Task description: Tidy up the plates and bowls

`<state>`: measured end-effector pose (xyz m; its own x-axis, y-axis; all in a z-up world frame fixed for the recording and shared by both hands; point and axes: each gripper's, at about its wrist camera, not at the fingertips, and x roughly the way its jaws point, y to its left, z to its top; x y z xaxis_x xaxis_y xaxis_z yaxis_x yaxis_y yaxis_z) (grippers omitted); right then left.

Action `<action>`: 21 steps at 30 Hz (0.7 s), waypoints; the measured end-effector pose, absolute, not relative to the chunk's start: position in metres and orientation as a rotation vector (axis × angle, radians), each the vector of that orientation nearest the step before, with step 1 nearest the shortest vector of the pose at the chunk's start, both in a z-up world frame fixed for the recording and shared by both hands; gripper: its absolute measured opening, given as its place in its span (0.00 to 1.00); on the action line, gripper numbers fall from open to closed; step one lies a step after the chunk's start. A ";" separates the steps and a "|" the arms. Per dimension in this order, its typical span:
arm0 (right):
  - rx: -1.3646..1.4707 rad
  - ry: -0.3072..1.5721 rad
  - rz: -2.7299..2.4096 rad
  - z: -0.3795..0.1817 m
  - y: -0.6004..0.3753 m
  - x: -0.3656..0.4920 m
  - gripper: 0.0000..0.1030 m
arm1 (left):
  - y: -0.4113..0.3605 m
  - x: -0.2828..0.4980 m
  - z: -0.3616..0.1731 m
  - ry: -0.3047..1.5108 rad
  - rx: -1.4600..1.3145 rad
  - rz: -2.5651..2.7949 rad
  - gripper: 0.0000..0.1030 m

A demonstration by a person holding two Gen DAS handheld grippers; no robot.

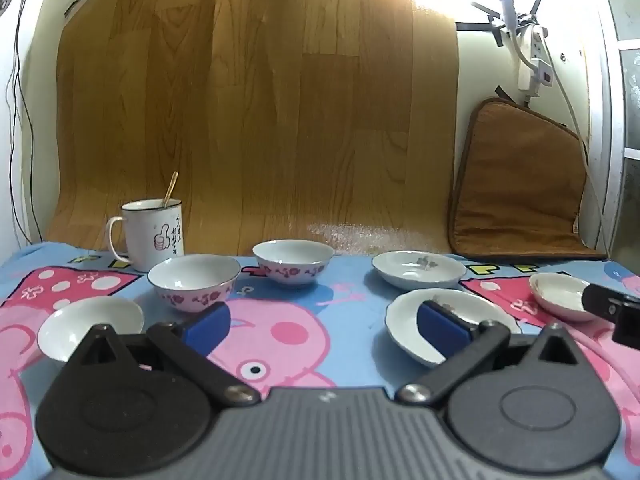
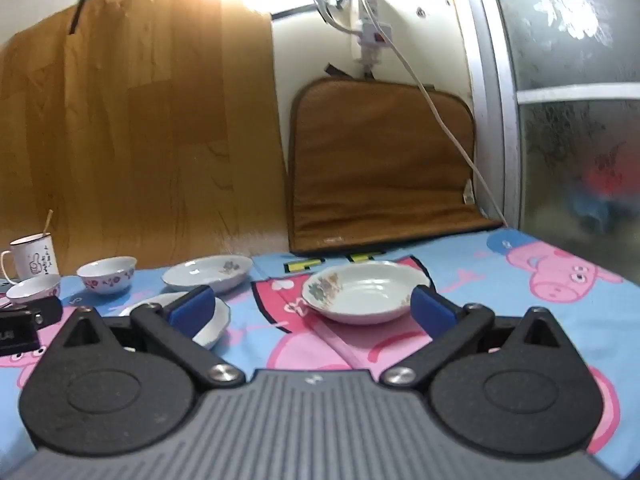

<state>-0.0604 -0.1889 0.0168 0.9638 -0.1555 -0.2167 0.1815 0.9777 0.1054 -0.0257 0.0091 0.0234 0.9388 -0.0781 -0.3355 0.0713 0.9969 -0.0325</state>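
Both grippers, left (image 1: 324, 320) and right (image 2: 312, 306), hold their fingers spread, empty; the flowered plate (image 2: 364, 294) sits upright (round, no long axis) between the right fingers.

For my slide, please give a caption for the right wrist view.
Right gripper, jaws open, faces a floral plate on the cartoon-print cloth.
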 end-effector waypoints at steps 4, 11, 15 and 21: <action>0.144 0.227 -0.159 0.014 -0.200 -0.061 1.00 | 0.013 -0.023 0.022 0.364 -0.039 -0.070 1.00; 0.232 0.248 -0.152 0.012 -0.200 -0.057 1.00 | 0.012 -0.025 0.023 0.364 -0.030 -0.066 1.00; 0.305 0.263 -0.149 0.008 -0.213 -0.057 1.00 | 0.014 -0.024 0.024 0.375 -0.040 -0.066 1.00; 0.316 0.256 -0.129 0.006 -0.214 -0.059 1.00 | 0.018 -0.022 0.024 0.391 -0.056 -0.067 1.00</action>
<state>-0.0589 -0.2143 0.0065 0.9597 -0.0850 -0.2679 0.1645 0.9427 0.2903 -0.0217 0.0175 0.0238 0.9224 -0.0762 -0.3787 0.0546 0.9962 -0.0676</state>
